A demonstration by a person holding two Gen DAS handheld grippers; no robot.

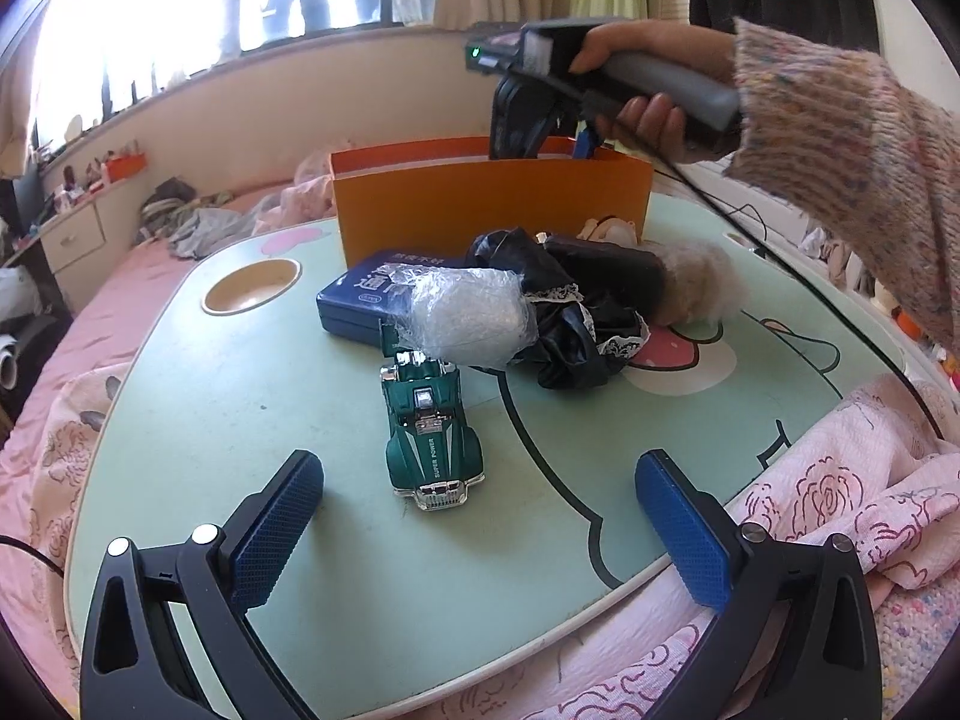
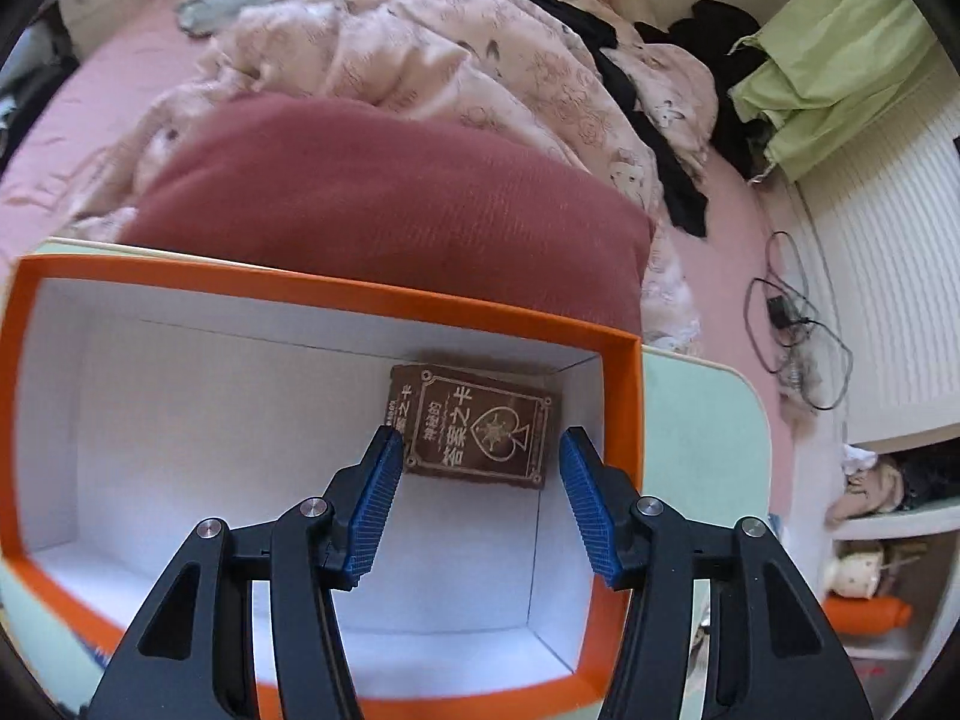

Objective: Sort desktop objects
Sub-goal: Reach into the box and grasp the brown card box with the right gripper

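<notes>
Card box in storage box; toy car before tin, on table.

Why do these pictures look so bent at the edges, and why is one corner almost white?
Left wrist view: the fisheye lens bows the table edge, and window daylight blows out the upper left; the toy car stays sharp. Right wrist view: softer, even light, dark rounded corners, the orange box rim bulges outward, and the brown card box inside is readable.

daylight | window glare blown out | fisheye-bent edges | sharp
</notes>
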